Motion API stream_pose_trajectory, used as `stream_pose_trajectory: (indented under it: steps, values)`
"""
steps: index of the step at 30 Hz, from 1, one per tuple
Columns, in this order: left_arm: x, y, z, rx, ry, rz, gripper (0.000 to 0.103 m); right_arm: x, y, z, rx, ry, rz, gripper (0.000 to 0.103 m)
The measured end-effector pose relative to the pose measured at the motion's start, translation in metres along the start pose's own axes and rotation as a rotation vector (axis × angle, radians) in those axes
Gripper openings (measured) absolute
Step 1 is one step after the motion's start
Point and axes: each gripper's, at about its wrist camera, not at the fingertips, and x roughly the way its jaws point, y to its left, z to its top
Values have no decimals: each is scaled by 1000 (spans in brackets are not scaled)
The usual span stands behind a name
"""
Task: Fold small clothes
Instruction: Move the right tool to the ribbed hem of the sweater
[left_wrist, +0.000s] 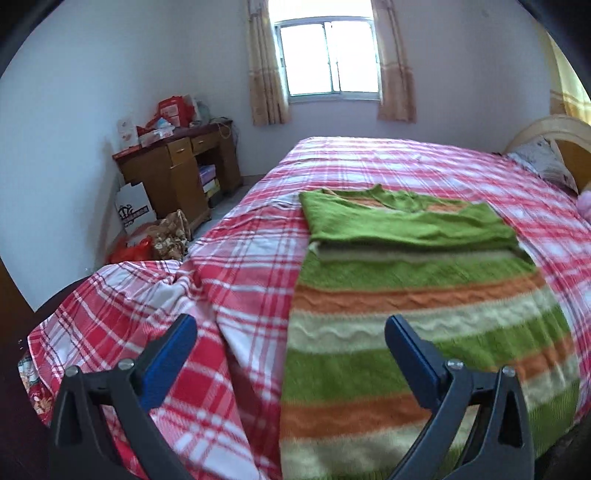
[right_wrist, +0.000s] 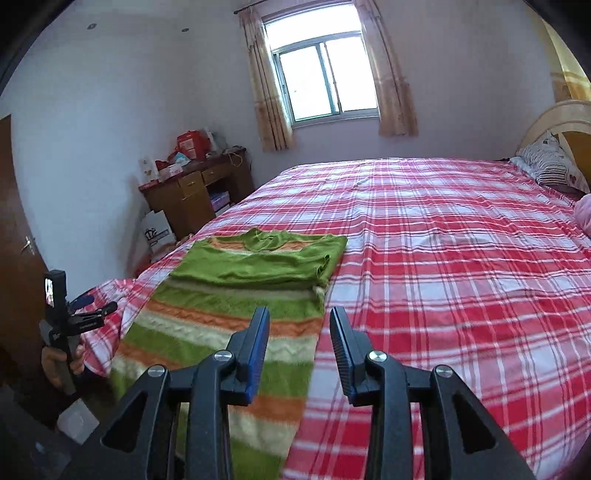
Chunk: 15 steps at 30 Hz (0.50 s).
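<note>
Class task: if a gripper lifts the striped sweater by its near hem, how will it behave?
The sweater is probably floppy: its folded sleeves already drape flat. The fuzzy knit likely grips rather than slips. Lifting one point would probably undo the fold.

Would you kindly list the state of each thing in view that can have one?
Sweater: flat on the bed, sleeves folded in across the chest, lower body unfolded.
Left gripper: open, empty.
Right gripper: partly open, empty.
Bed sheet: spread, rumpled at the near left corner.
Curtains: drawn apart.
Desk drawers: shut.
Door: looks shut.
</note>
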Motion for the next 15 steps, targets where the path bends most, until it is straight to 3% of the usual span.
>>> stream_pose_trajectory:
  steps: [7, 13, 14, 15]
  values:
    - [-38, -28, -11, 129, -47, -35, 103, -54, 6, -17, 18, -30, 69, 36]
    - [-75, -24, -10, 123, -54, -197, 103, -113, 20, -18, -15, -75, 170, 37]
    - [-78, -22, -9, 111, -46, -213, 103, -116, 22, -20, -20, -72, 196, 47]
    - [-81, -19, -5, 97, -40, -229, 103, -116, 24, -23, -22, -66, 208, 65]
